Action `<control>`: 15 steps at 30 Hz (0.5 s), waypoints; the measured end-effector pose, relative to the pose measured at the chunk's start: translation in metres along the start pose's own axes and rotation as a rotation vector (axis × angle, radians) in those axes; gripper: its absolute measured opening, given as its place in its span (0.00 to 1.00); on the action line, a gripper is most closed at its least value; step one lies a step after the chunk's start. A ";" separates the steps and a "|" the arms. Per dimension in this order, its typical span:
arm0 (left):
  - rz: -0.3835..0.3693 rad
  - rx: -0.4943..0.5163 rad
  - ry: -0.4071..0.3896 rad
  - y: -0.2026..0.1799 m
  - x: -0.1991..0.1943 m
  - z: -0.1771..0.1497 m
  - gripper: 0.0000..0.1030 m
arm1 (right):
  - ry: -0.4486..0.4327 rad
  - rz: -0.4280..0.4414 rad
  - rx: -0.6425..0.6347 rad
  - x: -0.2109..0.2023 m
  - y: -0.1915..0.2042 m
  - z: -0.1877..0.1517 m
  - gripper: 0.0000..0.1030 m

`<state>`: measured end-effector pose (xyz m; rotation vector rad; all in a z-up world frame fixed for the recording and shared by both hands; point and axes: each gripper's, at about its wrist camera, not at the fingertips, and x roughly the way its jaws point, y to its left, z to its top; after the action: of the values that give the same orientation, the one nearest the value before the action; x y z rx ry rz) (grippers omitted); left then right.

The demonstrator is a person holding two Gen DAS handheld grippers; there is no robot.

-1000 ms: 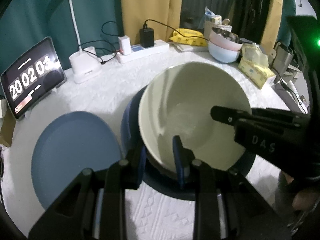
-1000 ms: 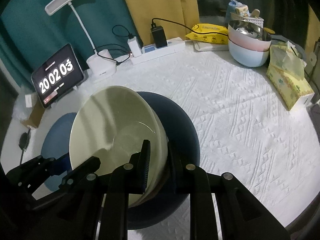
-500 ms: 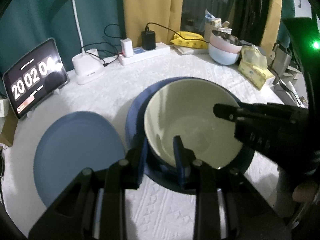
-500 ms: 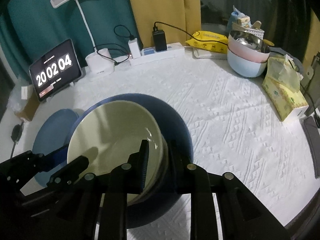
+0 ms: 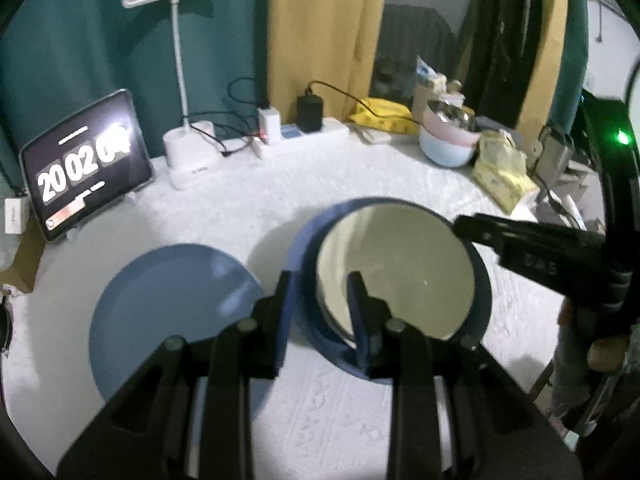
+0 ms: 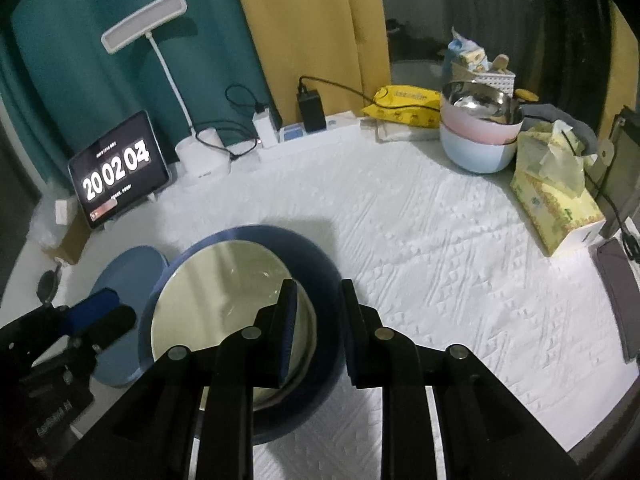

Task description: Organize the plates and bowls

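Here, two grippers are working over a white table (image 6: 440, 260) that is carrying five bowls and one plate. Nearest, one cream bowl (image 5: 400, 272) is sitting upright inside one navy bowl (image 5: 308, 240), its pale glossy inside catching light and its rim lying level, ringed by the darker, wider rim. One blue plate (image 5: 168, 304) is lying flat just beside the pair on the left. The left gripper (image 5: 322, 304) is hanging over the near left edge of the nested bowls, released: its jaws are standing apart with both rims showing in the gap and cream visible between the rim and the inner pad. The right gripper (image 6: 318, 320) is hovering at the near right edge, likewise released, one finger over the cream bowl and the other by the navy rim. At the far right, three more bowls are standing stacked: a steel bowl (image 6: 476, 102) in a pink bowl (image 6: 480, 126) in a pale bowl (image 6: 472, 156). One tissue pack (image 6: 556, 200) is lying beside them. One tablet (image 6: 118, 168) and one lamp (image 6: 160, 40) are standing at the far left.
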<state>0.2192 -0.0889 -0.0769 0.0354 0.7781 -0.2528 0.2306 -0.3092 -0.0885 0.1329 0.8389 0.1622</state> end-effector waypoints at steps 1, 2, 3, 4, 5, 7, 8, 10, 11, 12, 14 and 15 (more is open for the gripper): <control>0.006 -0.008 -0.007 0.003 -0.001 0.001 0.27 | -0.005 0.002 0.005 -0.002 -0.002 0.001 0.22; 0.007 -0.017 -0.013 0.007 -0.001 0.001 0.27 | -0.010 0.003 0.008 -0.004 -0.004 0.002 0.22; 0.006 -0.030 -0.016 0.013 0.000 0.001 0.27 | -0.016 0.002 0.010 -0.006 -0.006 0.003 0.22; 0.010 -0.043 -0.014 0.018 0.003 0.001 0.27 | -0.023 0.003 0.013 -0.007 -0.008 0.003 0.22; 0.013 -0.051 -0.012 0.021 0.005 0.000 0.27 | -0.027 0.004 0.016 -0.007 -0.011 0.003 0.22; 0.019 -0.076 0.000 0.029 0.011 -0.002 0.27 | -0.028 0.002 0.027 -0.006 -0.017 0.003 0.22; 0.016 -0.081 0.003 0.030 0.012 -0.003 0.27 | -0.028 0.005 0.034 -0.005 -0.020 0.002 0.22; 0.002 -0.091 0.007 0.031 0.015 -0.006 0.27 | -0.022 0.006 0.047 -0.002 -0.026 0.000 0.22; -0.006 -0.091 0.006 0.031 0.015 -0.007 0.27 | -0.017 0.007 0.051 0.000 -0.029 -0.001 0.22; -0.014 -0.089 0.006 0.030 0.016 -0.008 0.27 | -0.014 0.011 0.054 0.001 -0.030 -0.002 0.22; -0.021 -0.085 0.007 0.028 0.018 -0.008 0.27 | -0.008 0.025 0.058 0.003 -0.032 -0.004 0.22; -0.017 -0.083 0.013 0.027 0.021 -0.009 0.27 | -0.007 0.027 0.056 0.004 -0.032 -0.006 0.22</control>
<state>0.2337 -0.0663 -0.0997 -0.0484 0.8013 -0.2365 0.2320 -0.3393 -0.1013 0.1978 0.8356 0.1636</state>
